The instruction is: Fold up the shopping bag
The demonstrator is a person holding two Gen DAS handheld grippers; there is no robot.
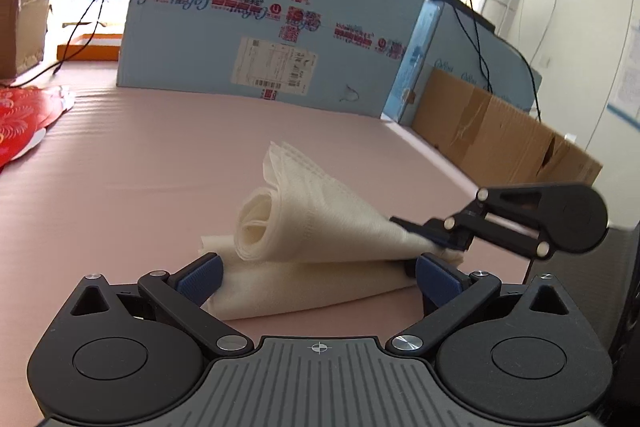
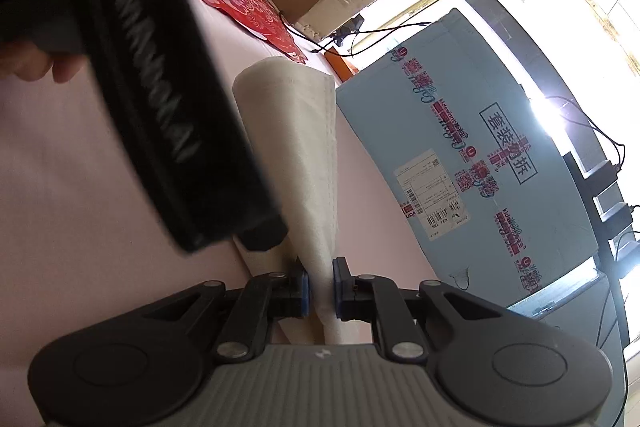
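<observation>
A cream non-woven shopping bag [image 1: 304, 227] lies partly folded on the pink table; its upper layer is lifted and curls open like a cone. My left gripper [image 1: 318, 277] is open, its blue pads on either side of the bag's near edge. My right gripper [image 1: 436, 233] comes in from the right and is shut on the bag's right corner, holding that layer up. In the right wrist view the right gripper [image 2: 320, 289] pinches the bag [image 2: 308, 147] between its blue pads. The left gripper's black body [image 2: 160, 99] blocks the left of that view.
A large light-blue carton [image 1: 276, 27] stands at the back of the table [image 1: 140, 167]. Brown cardboard boxes [image 1: 500, 135] line the right edge. A red paper decoration [image 1: 20, 123] lies at far left. Black cables hang at the back.
</observation>
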